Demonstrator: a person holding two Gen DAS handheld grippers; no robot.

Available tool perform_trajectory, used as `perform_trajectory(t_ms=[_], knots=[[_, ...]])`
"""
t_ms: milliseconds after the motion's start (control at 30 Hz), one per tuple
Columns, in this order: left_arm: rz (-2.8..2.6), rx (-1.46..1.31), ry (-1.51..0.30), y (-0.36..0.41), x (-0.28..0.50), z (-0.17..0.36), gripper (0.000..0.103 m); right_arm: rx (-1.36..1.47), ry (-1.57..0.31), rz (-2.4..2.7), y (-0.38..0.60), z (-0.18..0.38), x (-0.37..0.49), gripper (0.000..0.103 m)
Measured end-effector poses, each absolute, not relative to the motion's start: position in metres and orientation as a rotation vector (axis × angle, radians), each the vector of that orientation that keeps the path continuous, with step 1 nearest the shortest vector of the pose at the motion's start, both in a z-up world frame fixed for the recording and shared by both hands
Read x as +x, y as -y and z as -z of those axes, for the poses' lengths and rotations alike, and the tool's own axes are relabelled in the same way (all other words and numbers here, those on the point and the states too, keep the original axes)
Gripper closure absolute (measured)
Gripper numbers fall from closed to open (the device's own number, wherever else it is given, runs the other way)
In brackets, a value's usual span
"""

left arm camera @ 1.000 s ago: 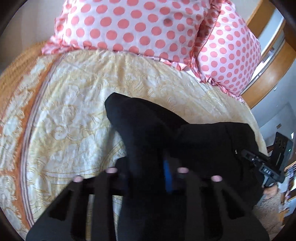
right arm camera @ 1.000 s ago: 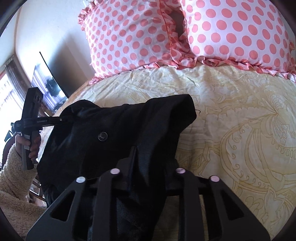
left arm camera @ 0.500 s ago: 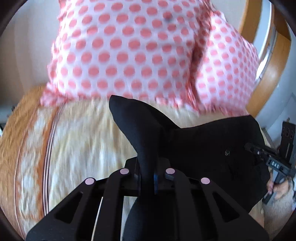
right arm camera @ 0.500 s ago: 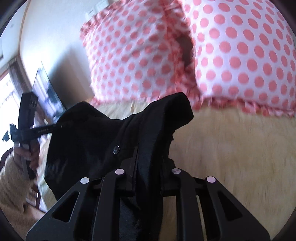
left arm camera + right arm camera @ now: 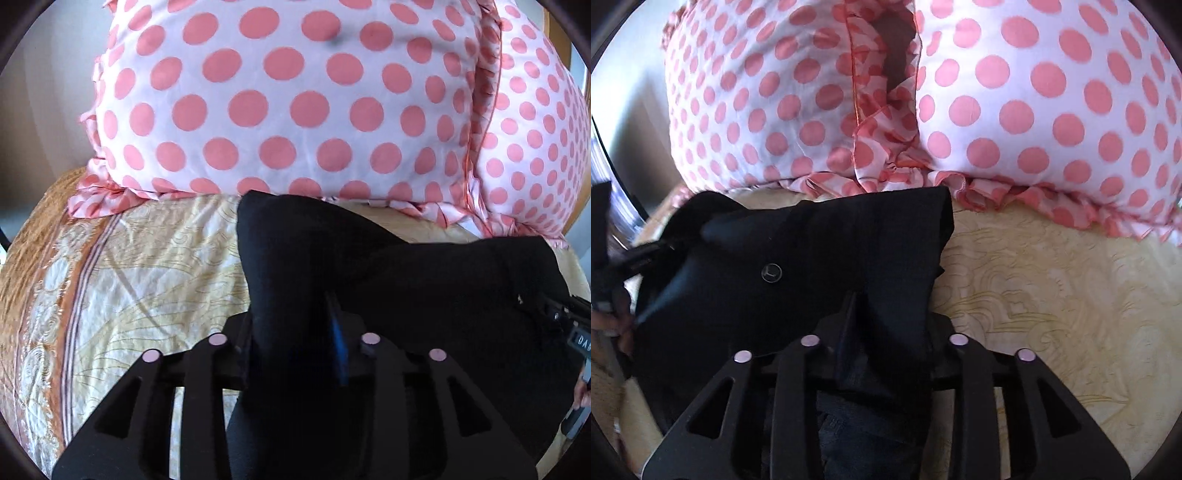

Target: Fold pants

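Observation:
The black pants point(image 5: 424, 288) hang stretched between my two grippers over the bed, close to the pillows. My left gripper point(image 5: 295, 339) is shut on one end of the waistband, with cloth bunched between its fingers. My right gripper point(image 5: 882, 339) is shut on the other end of the pants point(image 5: 820, 258); a round button point(image 5: 771, 273) shows on the cloth. The right gripper also shows at the right edge of the left wrist view point(image 5: 576, 332), and the left gripper at the left edge of the right wrist view point(image 5: 613, 266).
Two white pillows with pink dots point(image 5: 280, 103) point(image 5: 1052, 110) stand at the head of the bed. A cream patterned bedspread point(image 5: 140, 280) point(image 5: 1052, 295) with an orange border covers the bed. A wooden headboard point(image 5: 576, 206) is at the right.
Both grippers have carried the pants forward towards the pillows, which now fill the upper half of both views. Both grips on the cloth are unchanged.

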State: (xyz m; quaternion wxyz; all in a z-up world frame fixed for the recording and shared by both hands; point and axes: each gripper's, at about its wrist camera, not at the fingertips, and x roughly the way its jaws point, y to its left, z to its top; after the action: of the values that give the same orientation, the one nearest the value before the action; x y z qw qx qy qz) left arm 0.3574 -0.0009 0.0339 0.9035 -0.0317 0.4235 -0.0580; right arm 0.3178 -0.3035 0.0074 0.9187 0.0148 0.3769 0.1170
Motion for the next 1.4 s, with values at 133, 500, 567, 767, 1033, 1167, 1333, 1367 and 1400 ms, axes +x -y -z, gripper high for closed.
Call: perform_trajectory(t_ms=[133,500,567,767,1033,1167,1333,1367,1400], knots=[[0.006,0.04,-0.76,-0.002,0.32,-0.07,0.043,0.022,-0.7,-0.132,0.32,-0.021,0.295,0.042],[0.308,0.118,-0.804,0.067,0.209,-0.066,0.02,-0.242,-0.603,-0.21,0.271,-0.018,0.185,0.042],[0.309,0.116,-0.853,0.069,0.212,-0.05,0.02,-0.25,-0.673,-0.198,0.268,-0.004,0.191,0.041],[0.306,0.006,-0.944,0.064,0.226,-0.027,0.014,-0.202,-0.732,-0.19,0.272,0.012,0.196,0.037],[0.278,-0.02,-0.852,0.056,0.19,-0.042,0.002,-0.033,-0.649,-0.18,0.291,-0.002,0.164,0.018],[0.222,-0.033,-0.847,0.033,0.155,-0.045,0.002,-0.021,-0.615,-0.189,0.284,-0.002,0.123,0.013],[0.194,-0.058,-0.918,0.016,0.131,-0.029,0.002,-0.023,-0.708,-0.211,0.261,0.022,0.104,0.013],[0.193,-0.058,-0.921,0.015,0.128,-0.028,0.002,-0.023,-0.716,-0.215,0.258,0.025,0.101,0.013],[0.187,-0.055,-0.921,0.013,0.124,-0.026,0.002,-0.023,-0.724,-0.215,0.256,0.028,0.099,0.013]])
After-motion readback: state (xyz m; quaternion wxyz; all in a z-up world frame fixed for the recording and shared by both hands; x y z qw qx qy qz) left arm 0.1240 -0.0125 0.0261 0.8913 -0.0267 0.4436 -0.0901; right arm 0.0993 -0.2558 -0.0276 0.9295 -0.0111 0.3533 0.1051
